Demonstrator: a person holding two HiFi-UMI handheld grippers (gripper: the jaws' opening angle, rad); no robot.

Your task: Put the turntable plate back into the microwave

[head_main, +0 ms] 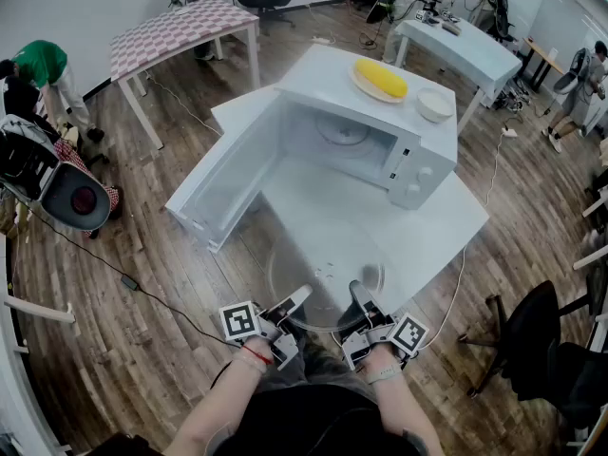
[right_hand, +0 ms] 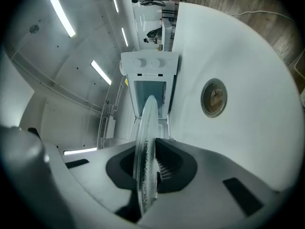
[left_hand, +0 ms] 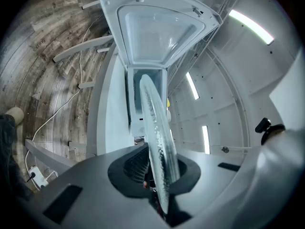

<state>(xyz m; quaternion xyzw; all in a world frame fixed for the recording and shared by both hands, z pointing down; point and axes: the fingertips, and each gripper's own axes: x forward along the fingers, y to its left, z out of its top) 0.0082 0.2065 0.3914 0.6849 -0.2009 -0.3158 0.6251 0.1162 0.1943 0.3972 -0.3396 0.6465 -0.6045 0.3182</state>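
Observation:
A clear glass turntable plate (head_main: 328, 278) hangs over the near part of the white table (head_main: 446, 217), in front of the open white microwave (head_main: 404, 145). My left gripper (head_main: 290, 310) is shut on the plate's near-left rim. My right gripper (head_main: 363, 304) is shut on its near-right rim. In the left gripper view the plate (left_hand: 157, 142) shows edge-on between the jaws, with the microwave door (left_hand: 157, 27) beyond. The right gripper view shows the plate (right_hand: 144, 161) edge-on too, pointing at the microwave cavity (right_hand: 151, 92). A roller ring (head_main: 344, 133) lies on the cavity floor.
The microwave door (head_main: 223, 183) swings wide open to the left. On top of the oven sit a plate with corn (head_main: 380, 79) and a white bowl (head_main: 434, 104). A black office chair (head_main: 532, 350) stands at the right. A patterned table (head_main: 176, 31) and people are farther back.

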